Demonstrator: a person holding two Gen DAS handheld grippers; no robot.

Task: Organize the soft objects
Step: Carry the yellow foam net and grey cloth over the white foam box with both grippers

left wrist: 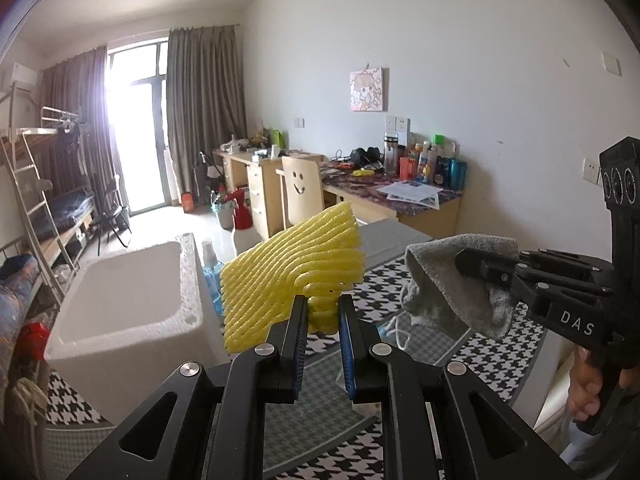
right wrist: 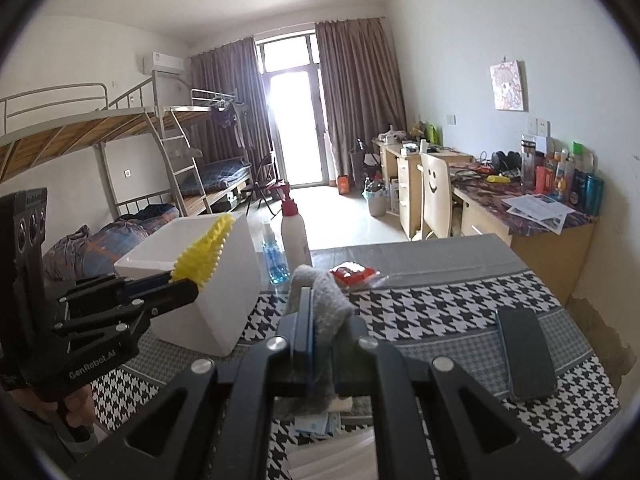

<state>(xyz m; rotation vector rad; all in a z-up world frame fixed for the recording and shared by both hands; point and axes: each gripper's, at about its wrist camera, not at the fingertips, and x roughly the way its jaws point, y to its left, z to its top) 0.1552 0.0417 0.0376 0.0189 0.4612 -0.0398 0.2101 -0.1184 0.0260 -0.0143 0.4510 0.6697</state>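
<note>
A yellow foam net sleeve (left wrist: 292, 272) hangs above the table with my left gripper (left wrist: 323, 308) shut on its lower corner. It also shows as a yellow net sleeve (right wrist: 204, 256) at the tip of the left gripper (right wrist: 182, 286) in the right wrist view, in front of the white foam box (right wrist: 200, 280). My right gripper (right wrist: 320, 316) is shut on a grey sock (right wrist: 326, 300), which droops between its fingers. Seen from the left, the grey sock (left wrist: 444, 280) hangs from the right gripper (left wrist: 472, 268). The open foam box (left wrist: 124, 300) stands on the left.
The table has a black-and-white houndstooth cloth (right wrist: 440, 304). On it lie a dark phone (right wrist: 524, 356), a red-and-white packet (right wrist: 354, 274), a blue spray bottle (right wrist: 274, 256) and a white bottle with a red top (right wrist: 294, 228). A cluttered desk (right wrist: 520, 208) and chair stand beyond.
</note>
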